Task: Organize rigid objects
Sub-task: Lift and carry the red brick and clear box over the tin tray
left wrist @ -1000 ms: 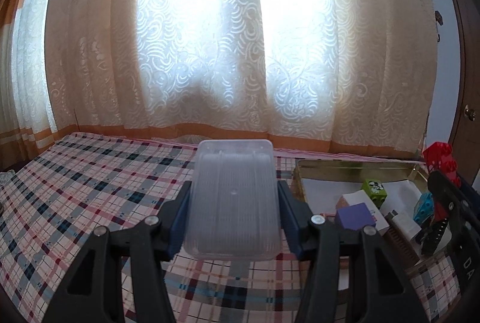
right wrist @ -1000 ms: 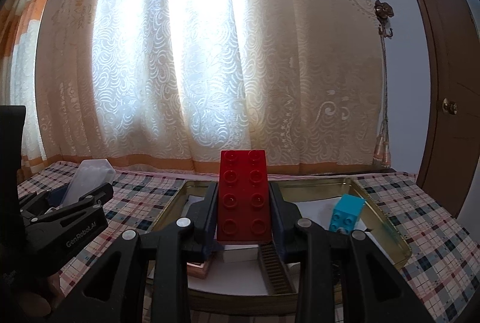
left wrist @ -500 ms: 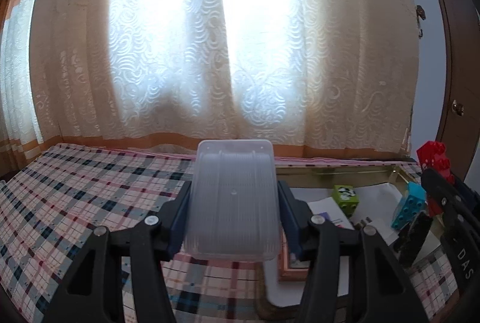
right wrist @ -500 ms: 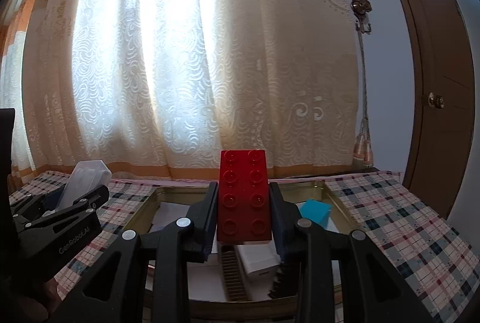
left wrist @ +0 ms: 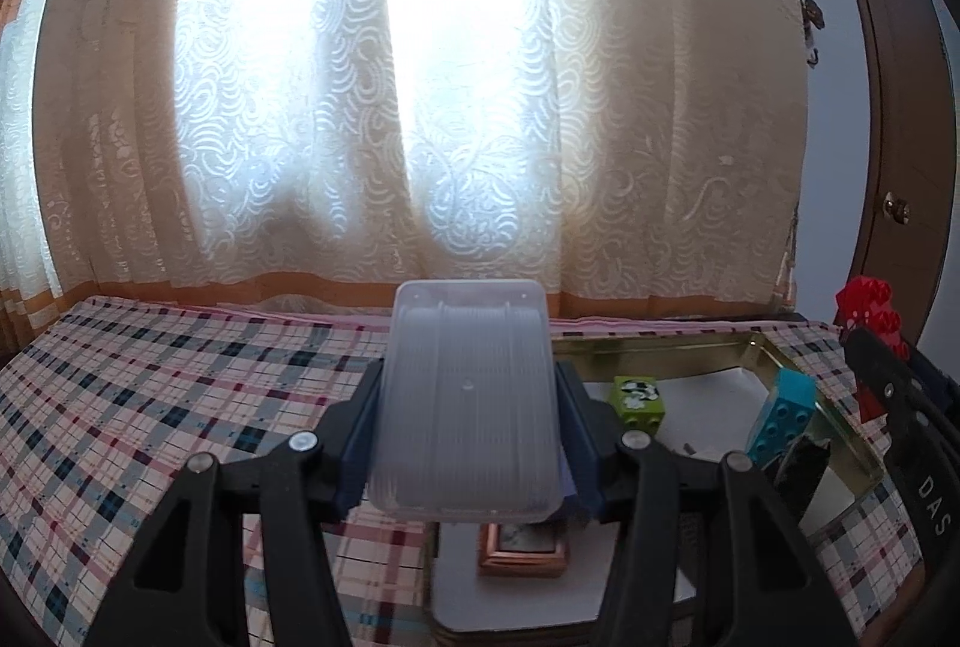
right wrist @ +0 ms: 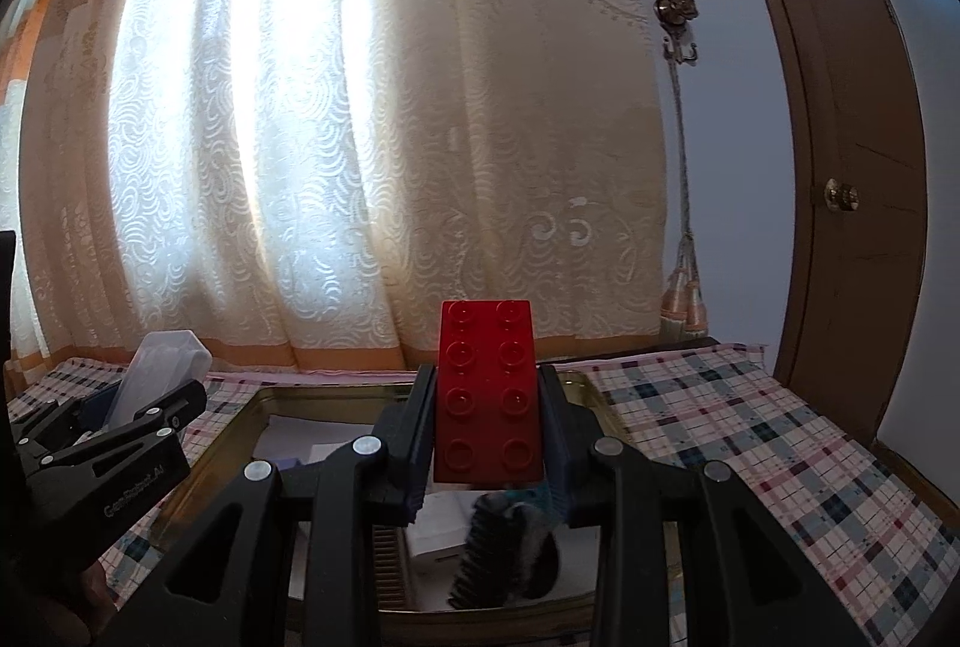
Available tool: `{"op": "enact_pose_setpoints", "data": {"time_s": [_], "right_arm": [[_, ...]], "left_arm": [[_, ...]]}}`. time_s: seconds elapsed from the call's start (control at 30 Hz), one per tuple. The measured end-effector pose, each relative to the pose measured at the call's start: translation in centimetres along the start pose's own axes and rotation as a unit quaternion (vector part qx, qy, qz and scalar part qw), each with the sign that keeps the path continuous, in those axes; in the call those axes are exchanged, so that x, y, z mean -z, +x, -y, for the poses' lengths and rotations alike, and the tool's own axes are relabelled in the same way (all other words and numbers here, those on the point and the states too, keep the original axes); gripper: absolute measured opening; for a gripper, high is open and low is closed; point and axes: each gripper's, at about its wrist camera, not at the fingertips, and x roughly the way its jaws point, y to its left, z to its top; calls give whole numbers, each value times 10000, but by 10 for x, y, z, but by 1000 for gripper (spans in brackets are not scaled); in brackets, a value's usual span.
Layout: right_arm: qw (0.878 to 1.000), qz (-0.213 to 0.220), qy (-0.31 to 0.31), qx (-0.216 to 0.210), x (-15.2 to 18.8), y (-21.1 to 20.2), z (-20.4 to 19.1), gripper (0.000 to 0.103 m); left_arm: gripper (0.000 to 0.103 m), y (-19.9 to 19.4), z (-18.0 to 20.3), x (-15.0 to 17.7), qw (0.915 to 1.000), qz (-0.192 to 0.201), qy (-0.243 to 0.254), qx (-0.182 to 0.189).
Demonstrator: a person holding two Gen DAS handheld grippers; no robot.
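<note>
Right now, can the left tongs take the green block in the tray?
Probably not yet. The left tongs are shut on the clear plastic box, so they have no free grip. The green block lies uncovered in the tray, so the path itself looks free.

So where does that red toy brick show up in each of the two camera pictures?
Left wrist view: the red brick sits at the far right edge, sticking out of the right gripper.
Right wrist view: the brick stands centre frame, clamped between that gripper's fingers.
Shared landmark: the gold metal tray on the checked tablecloth.
</note>
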Motion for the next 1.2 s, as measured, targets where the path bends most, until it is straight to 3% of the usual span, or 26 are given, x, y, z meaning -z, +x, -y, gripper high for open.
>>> {"op": "enact_pose_setpoints", "data": {"time_s": [0.6,0.83,1.2], "right_arm": [[9982,-185,268,495,-1,7,56,34],[9985,-231,-135,484,4,11,36,34],[9981,-493,-120,341,3,39,19,34]], "left_arm": [[54,11,43,4,9988,-126,309,354],[54,22,51,6,9981,-306,313,430],[54,33,49,6,9974,-455,244,511]]}}
